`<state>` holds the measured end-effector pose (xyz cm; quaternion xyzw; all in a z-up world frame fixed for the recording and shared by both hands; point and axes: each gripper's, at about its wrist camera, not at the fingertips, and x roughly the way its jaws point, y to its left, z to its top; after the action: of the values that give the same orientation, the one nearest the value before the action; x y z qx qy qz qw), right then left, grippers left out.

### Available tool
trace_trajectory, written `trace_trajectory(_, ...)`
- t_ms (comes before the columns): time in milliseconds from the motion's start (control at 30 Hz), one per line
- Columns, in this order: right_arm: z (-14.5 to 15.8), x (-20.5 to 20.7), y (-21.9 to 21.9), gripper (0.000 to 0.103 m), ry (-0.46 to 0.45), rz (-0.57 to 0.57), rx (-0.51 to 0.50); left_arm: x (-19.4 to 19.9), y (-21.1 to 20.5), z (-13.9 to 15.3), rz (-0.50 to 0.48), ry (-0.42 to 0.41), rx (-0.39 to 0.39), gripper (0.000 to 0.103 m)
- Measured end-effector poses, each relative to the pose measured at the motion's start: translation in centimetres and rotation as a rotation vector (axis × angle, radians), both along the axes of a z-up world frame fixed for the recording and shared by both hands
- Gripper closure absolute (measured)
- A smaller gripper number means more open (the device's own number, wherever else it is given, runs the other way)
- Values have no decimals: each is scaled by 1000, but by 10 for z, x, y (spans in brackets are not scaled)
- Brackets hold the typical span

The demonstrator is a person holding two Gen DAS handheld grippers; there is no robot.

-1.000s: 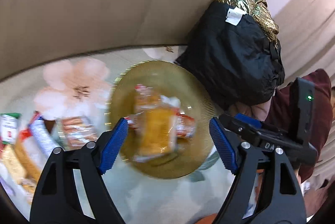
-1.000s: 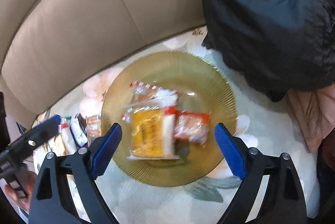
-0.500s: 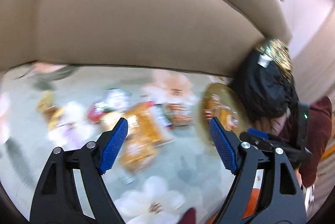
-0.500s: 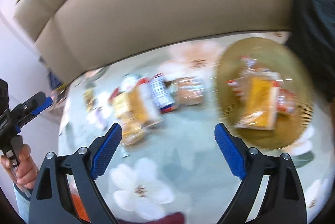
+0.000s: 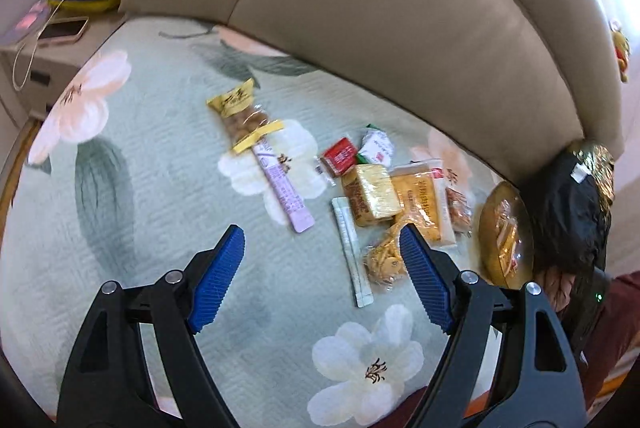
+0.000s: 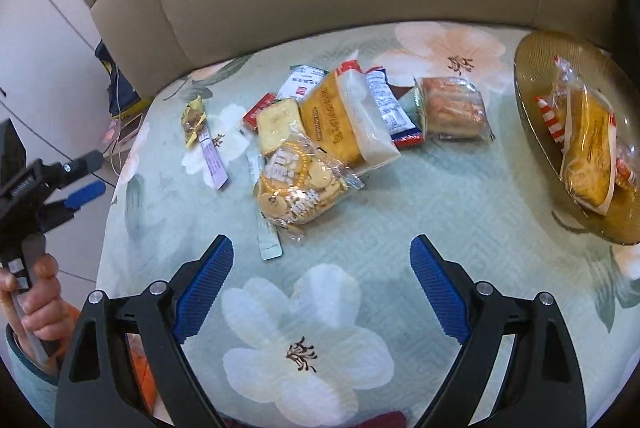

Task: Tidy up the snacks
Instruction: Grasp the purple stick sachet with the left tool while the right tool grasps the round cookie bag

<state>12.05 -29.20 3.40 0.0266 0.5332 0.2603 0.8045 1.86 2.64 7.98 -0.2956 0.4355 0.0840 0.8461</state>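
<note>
Snacks (image 5: 384,200) lie in a loose heap on the floral bedspread (image 5: 120,228), near the beige headboard (image 5: 400,8). In the left wrist view, the left gripper (image 5: 322,260) hangs spread wide above them, pinching nothing. In the right wrist view, the right gripper (image 6: 322,268) is likewise spread and empty; the biscuit bag (image 6: 296,184) sits just ahead, and a gold plate (image 6: 532,76) at right holds more packets.

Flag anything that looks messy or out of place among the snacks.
Nothing is spilled or torn. Most packets lie in an overlapping heap on the floral cover, and only a few sit on the gold plate; the cookie bag rests atop others.
</note>
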Motion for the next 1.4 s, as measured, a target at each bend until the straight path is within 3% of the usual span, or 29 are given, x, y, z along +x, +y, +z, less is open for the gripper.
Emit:
trace_trajectory(167, -15, 2, -2, 16, 52, -23, 15, -1, 4, -19, 49, 61, -11, 26)
trace_trajectory(233, -19, -2, 8, 26, 60, 14, 3, 3, 5, -25, 64, 103, -17, 27)
trace_trajectory(267, -20, -5, 14, 29, 56, 34, -9, 6, 6, -27, 70, 125, -36, 27)
trace_trajectory(367, -23, -8, 32, 29, 57, 62, -23, 26, 14, -26, 56, 141, -199, 28)
trace_trajectory(433, -27, -3, 37, 28, 103, 50, 17, 41, 11, -19, 54, 162, -145, 28)
trace_trajectory(500, -36, 9, 39, 14, 180, 4, 60, 58, 5, -16, 26, 166, -40, 28)
trace_trajectory(533, -40, 14, 38, 10, 209, -27, 84, 65, 4, -20, 16, 170, -9, 28)
trace_trajectory(633, -58, 33, 40, 10, 302, -103, 174, 82, 3, -47, 11, 216, 74, 28)
trace_trajectory(733, -72, 45, 49, 10, 342, -161, 187, 95, 7, -75, -2, 251, 58, 30)
trace_trajectory(833, -79, 52, 62, 10, 349, -195, 193, 105, 13, -94, -2, 280, 36, 42)
trace_trajectory(933, -79, 57, 74, 10, 323, -230, 156, 110, 11, -112, -20, 296, 19, 41)
trace_trajectory(1033, -81, 61, 85, 10, 301, -255, 118, 113, 6, -127, -39, 301, 32, 41)
trace_trajectory(1100, -82, 62, 92, 10, 285, -270, 86, 115, -1, -128, -54, 300, 90, 41)
trace_trajectory(1233, -91, 62, 99, 33, 277, -261, 24, 119, -17, -129, -87, 331, 230, 54)
trace_trajectory(1400, -89, 53, 89, 45, 260, -252, 24, 117, -30, -125, -107, 325, 332, 69)
